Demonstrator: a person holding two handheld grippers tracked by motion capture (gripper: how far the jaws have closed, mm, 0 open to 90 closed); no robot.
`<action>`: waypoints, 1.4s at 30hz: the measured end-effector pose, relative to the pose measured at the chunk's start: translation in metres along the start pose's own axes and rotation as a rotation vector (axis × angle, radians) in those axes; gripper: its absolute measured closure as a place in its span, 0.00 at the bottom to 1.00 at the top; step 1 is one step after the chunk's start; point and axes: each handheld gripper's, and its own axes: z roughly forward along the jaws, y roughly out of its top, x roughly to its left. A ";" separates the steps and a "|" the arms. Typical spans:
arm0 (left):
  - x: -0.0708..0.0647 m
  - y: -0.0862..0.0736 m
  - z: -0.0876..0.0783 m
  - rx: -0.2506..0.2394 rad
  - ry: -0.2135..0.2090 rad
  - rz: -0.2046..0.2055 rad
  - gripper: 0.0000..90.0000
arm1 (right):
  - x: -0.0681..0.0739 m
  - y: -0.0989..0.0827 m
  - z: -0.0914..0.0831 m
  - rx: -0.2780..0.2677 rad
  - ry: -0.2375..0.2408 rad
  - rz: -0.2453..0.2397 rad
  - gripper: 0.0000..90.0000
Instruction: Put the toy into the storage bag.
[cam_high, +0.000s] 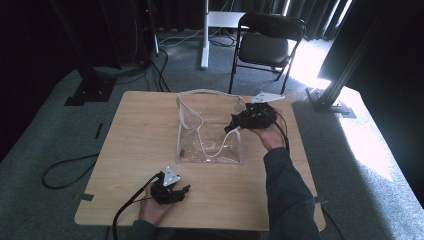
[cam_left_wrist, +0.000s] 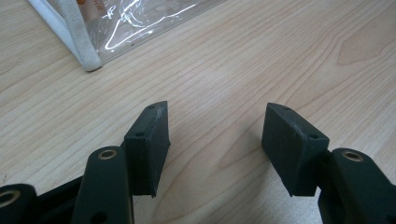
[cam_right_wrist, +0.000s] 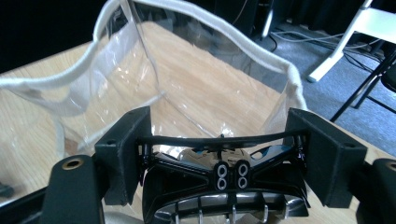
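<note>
A clear plastic bag (cam_high: 207, 137) with white trim stands open on the wooden table (cam_high: 140, 130). At the right side of its mouth my right gripper (cam_high: 234, 127) is shut on a black framed object (cam_right_wrist: 224, 179) with silver ribs, which spans the gap between the jaws. Just beyond it is the bag's open rim (cam_right_wrist: 212, 35). Near the table's front edge my left gripper (cam_high: 185, 190) stands open over bare wood, with nothing between its fingers (cam_left_wrist: 152, 135). A corner of the bag (cam_left_wrist: 116, 28) lies ahead of it to the left.
A black folding chair (cam_high: 267, 42) and a white desk leg (cam_high: 205, 40) stand behind the table. Dark frame posts (cam_high: 85, 65) flank it, and a cable (cam_high: 65, 170) loops on the carpet at the left. The table's left half is bare wood.
</note>
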 end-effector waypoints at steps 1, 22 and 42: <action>0.000 0.000 0.000 0.000 0.000 0.000 0.47 | 0.000 0.000 0.000 0.000 0.000 0.000 0.27; 0.000 0.000 0.000 0.001 0.000 0.000 0.46 | -0.009 -0.012 -0.018 0.000 -0.129 0.004 0.29; 0.000 0.000 0.000 0.003 0.001 0.002 0.45 | -0.020 -0.052 -0.049 -0.046 -0.193 0.107 0.29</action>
